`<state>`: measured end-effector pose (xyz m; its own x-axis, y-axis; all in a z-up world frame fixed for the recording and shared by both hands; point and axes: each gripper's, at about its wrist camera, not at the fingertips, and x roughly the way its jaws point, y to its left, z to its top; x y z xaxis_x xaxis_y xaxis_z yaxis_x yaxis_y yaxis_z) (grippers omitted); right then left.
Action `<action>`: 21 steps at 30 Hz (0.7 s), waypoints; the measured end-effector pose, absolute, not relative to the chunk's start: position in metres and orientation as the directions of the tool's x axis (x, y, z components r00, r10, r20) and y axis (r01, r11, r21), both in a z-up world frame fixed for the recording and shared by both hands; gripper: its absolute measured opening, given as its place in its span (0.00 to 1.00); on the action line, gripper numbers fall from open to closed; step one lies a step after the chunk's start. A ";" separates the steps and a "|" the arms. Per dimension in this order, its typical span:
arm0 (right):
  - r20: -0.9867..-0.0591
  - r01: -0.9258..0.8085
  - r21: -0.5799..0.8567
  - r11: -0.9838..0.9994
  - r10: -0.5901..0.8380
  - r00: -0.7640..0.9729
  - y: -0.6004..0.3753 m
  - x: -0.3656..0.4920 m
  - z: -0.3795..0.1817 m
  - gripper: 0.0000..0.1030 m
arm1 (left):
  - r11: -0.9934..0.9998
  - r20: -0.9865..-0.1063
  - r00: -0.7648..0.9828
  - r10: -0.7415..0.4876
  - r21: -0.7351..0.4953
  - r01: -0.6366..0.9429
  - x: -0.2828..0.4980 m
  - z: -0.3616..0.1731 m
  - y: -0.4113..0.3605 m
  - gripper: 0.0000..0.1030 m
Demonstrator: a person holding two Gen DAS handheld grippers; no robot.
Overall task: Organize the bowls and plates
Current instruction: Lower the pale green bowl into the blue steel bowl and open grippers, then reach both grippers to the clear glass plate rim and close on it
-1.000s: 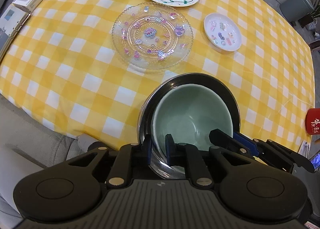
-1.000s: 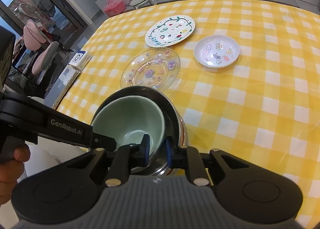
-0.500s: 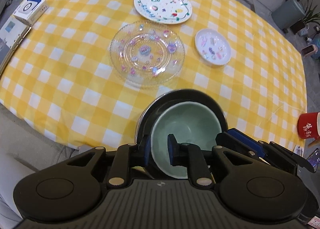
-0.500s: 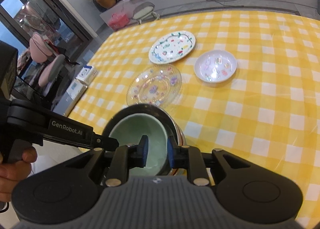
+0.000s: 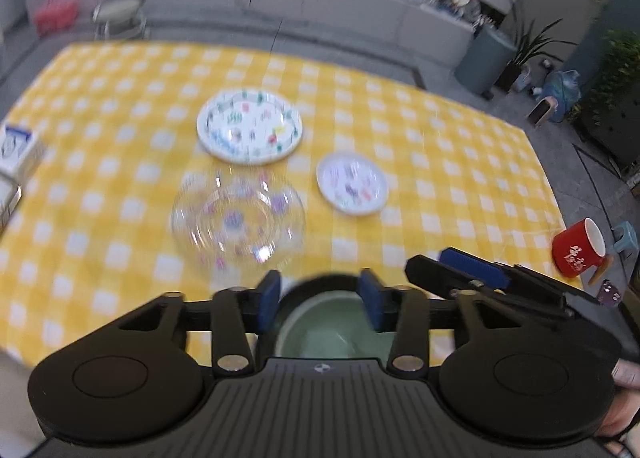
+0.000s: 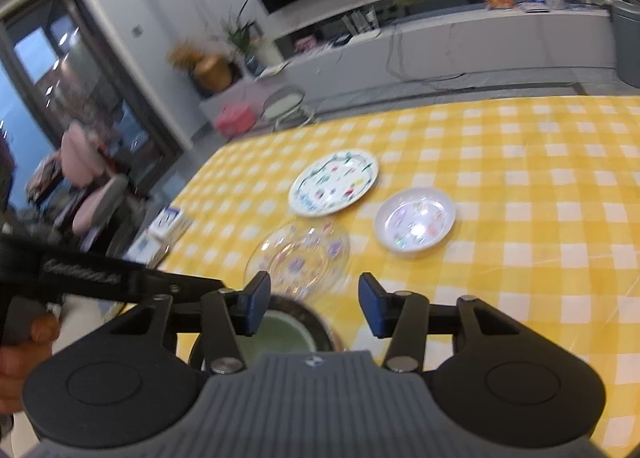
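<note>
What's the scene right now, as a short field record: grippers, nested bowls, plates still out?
left gripper: open, holding nothing
right gripper: open, holding nothing
green bowl: nested in the dark metal bowl, below both grippers
clear glass plate: nearest the bowls
painted white plate: beyond the glass plate
small white dish: right of both plates
tablecloth: yellow check
image: motion-blurred

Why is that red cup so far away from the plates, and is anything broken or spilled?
The red mug sits alone at the table's right edge, close to tipping off. The painted plate, glass plate and small white plate lie flat. The blurry pictures show no spill or breakage.
</note>
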<state>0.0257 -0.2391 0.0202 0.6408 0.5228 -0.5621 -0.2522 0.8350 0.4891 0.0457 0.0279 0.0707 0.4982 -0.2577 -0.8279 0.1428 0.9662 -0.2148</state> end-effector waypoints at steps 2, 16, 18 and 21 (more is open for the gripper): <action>-0.554 -0.219 0.506 0.835 0.508 0.659 -0.243 0.031 0.015 0.65 | 0.966 -0.804 0.536 -0.258 -0.201 0.163 0.047 0.070 0.032 0.69; -0.613 -0.110 0.568 0.816 0.509 0.605 -0.230 0.083 -0.039 0.65 | 0.935 -0.750 0.569 -0.337 -0.340 0.105 0.092 0.025 0.092 0.71; -0.622 -0.119 0.573 0.811 0.524 0.582 -0.226 0.091 -0.045 0.65 | 0.931 -0.746 0.574 -0.337 -0.356 0.084 0.097 0.016 0.102 0.71; -0.637 -0.145 0.555 0.819 0.531 0.559 -0.217 0.102 -0.054 0.58 | 0.921 -0.745 0.574 -0.340 -0.386 0.045 0.104 0.003 0.118 0.71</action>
